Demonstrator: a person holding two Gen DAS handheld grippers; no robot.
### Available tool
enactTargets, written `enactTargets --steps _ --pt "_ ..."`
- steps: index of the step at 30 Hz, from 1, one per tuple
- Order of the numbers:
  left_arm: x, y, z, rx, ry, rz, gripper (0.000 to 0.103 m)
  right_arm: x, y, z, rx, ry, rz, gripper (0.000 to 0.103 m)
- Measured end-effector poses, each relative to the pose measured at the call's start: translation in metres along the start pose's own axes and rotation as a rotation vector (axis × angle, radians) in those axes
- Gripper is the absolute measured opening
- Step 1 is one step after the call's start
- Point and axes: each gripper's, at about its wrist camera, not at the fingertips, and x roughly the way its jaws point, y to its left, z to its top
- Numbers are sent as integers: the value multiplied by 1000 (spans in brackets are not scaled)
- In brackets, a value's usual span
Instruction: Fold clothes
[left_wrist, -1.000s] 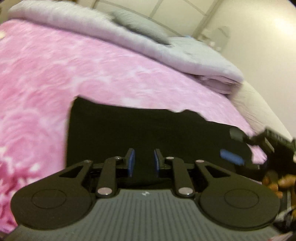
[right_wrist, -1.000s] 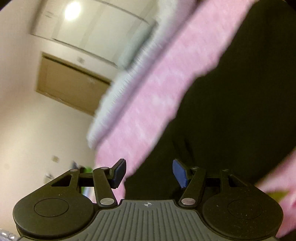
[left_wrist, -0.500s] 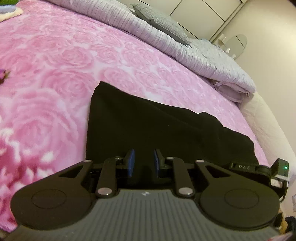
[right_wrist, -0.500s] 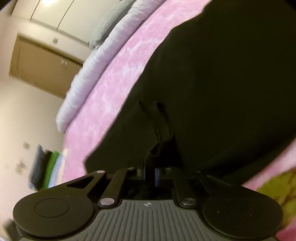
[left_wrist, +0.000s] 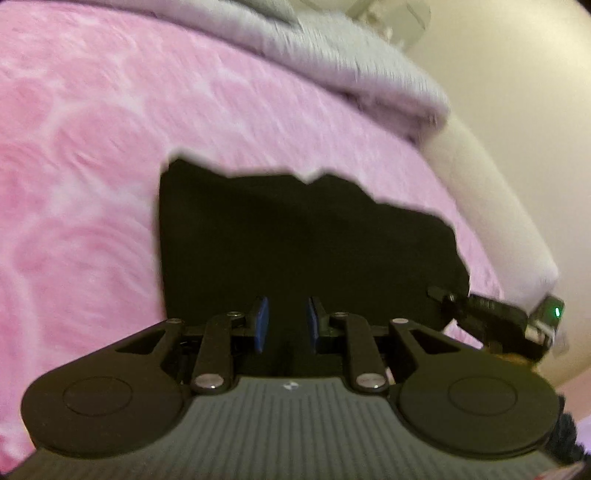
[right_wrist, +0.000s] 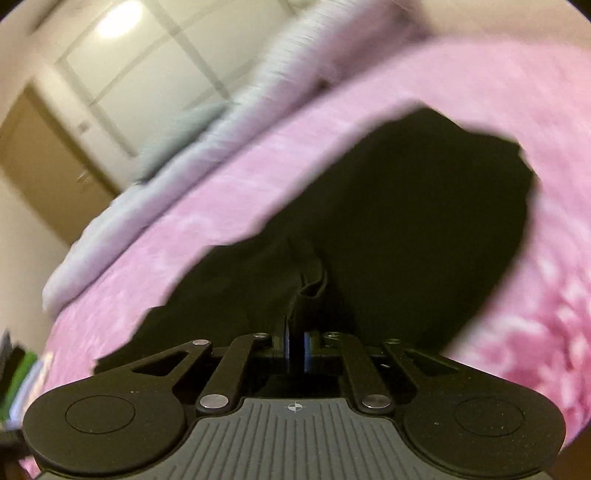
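Garment: black garment (left_wrist: 295, 236), dark knit or jersey by the look of it, lying spread on the pink rose-patterned blanket (left_wrist: 92, 155) that covers the bed; its exact kind cannot be told from these blurred views.
Place: nearer the bed's foot than the grey duvet (left_wrist: 332, 62) bunched at the far side of the blanket; the garment's near edge runs under both grippers.
Left gripper: left gripper (left_wrist: 285, 324) sits over the garment's near edge with its jaws narrow but parted; cloth lies below the gap, and whether the pads (left_wrist: 261, 321) press any of it cannot be told.
Right gripper: right gripper (right_wrist: 295, 347) has its jaws closed to a sliver on a pinched ridge of the black cloth, which stands up in a small fold just ahead of the pads.
Handling: likely light, limp and soft; it will drape and sag from any hold, stretch a little, and drag on the fuzzy blanket rather than slide freely. Not fragile.
Where to hold: probably best at two corners or along one hem, well apart, so the edge stays taut while carried over.
Risk: a thin pinch could catch one layer only, or slip.
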Motion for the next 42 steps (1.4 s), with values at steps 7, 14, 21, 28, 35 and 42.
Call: enactTargets --steps 7,14,21,28,35,42 --pt "27 -24 8 53 16 48 17 -25 6 39 -123 -161 78 6" --pt "55 -27 10 51 49 50 18 -27 -43 70 -127 -233 -42 6" --pt "62 -36 15 77 42 42 18 -31 -61 75 -115 -258 -40 6" --pt "73 -41 13 81 57 18 18 -15 -85 84 -78 -275 -167 7" --pt "50 -40 11 73 21 56 19 -42 -68 79 -178 -354 -385 43" --pt "50 -61 -14 185 77 3 19 -36 -33 44 -346 -216 -196 42"
